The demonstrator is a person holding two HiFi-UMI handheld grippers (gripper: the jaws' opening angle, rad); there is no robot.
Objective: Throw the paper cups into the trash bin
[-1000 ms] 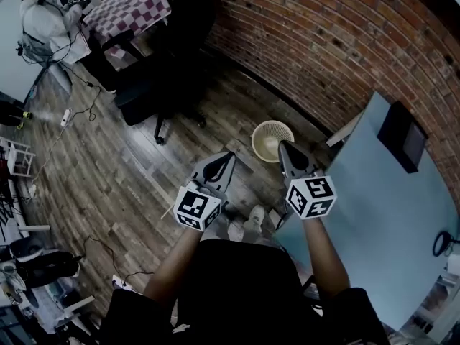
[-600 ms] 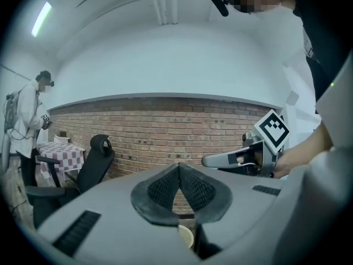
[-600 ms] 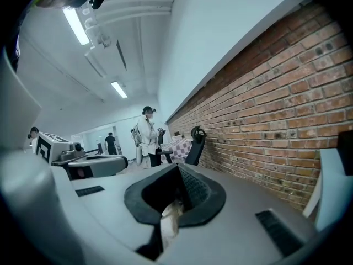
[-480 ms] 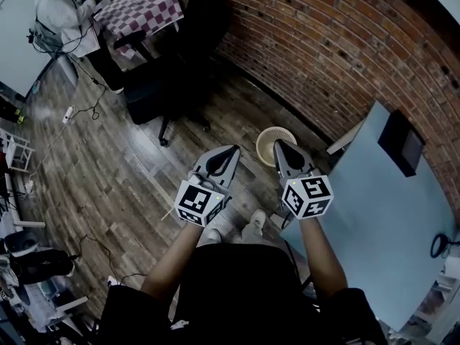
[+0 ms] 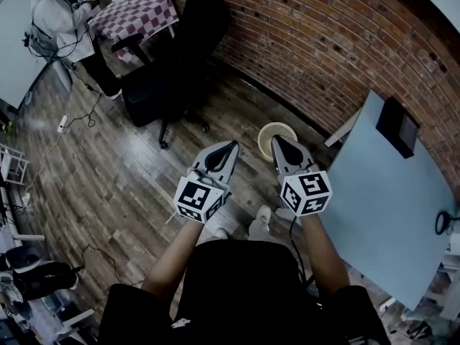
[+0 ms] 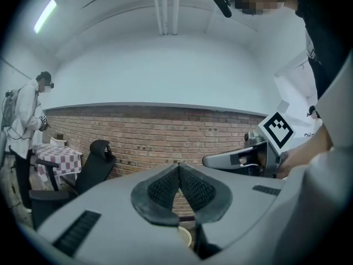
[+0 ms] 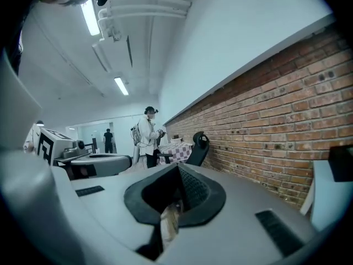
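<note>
No paper cup shows in any view. The cream wicker trash bin [image 5: 272, 129] stands on the wood floor by the brick wall, and a sliver of the bin [image 6: 184, 237] shows under the left jaws. My left gripper [image 5: 231, 146] [image 6: 178, 168] is held level in the air left of the bin, its pads pressed together with nothing between them. My right gripper [image 5: 275, 141] [image 7: 177, 169] hangs over the bin's near rim with its tips together. A pale strip sits in the gap below its pads; I cannot tell what that strip is.
A blue-grey table [image 5: 381, 192] fills the right side, with a black box [image 5: 397, 126] on its far end. A black office chair [image 5: 180, 63] stands to the upper left. Beyond it are a checkered table [image 5: 140, 13] and a person [image 5: 54, 20]. The brick wall [image 5: 323, 42] runs behind the bin.
Both grippers have risen a little and drifted toward the bin and wall; the right tips now overlap the bin's rim. The jaws look the same as before.
</note>
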